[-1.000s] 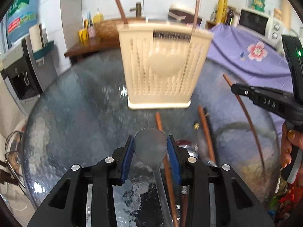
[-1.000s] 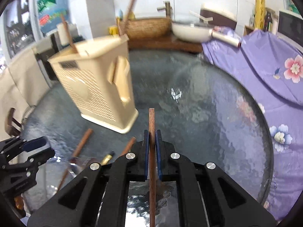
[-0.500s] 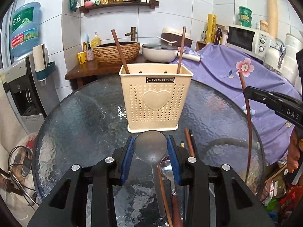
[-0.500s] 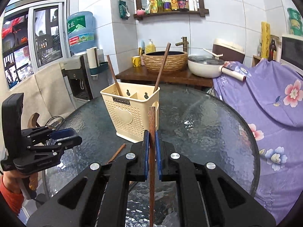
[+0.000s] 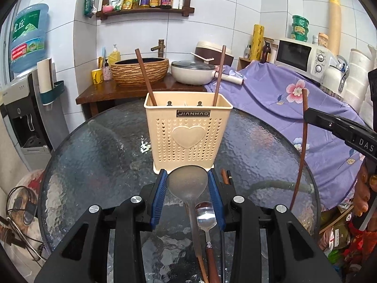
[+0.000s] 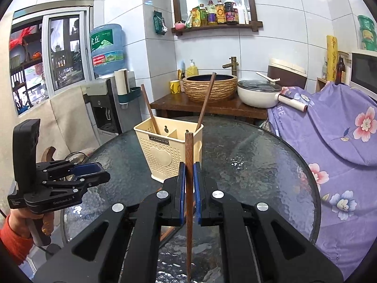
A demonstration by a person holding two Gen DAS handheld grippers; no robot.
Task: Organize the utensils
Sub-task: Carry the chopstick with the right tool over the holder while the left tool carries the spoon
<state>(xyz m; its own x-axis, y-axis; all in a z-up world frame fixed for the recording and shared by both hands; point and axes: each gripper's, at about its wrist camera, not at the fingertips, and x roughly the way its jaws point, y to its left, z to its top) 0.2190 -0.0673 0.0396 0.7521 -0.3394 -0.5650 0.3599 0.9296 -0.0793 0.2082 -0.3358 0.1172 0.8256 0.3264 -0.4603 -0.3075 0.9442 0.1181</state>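
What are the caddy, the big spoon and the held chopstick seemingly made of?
Caddy: likely plastic, matte cream, moulded holes and heart.
Big spoon in the left tongs: probably steel, dull grey brushed sheen.
Chopstick in the right tongs: seemingly wood, dark reddish-brown with visible grain.

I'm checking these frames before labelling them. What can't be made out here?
- Left wrist view: the handle of the large metal spoon held in the left tongs runs out of frame.
- Right wrist view: the inside of the cream perforated plastic utensil holder is hidden by its walls.
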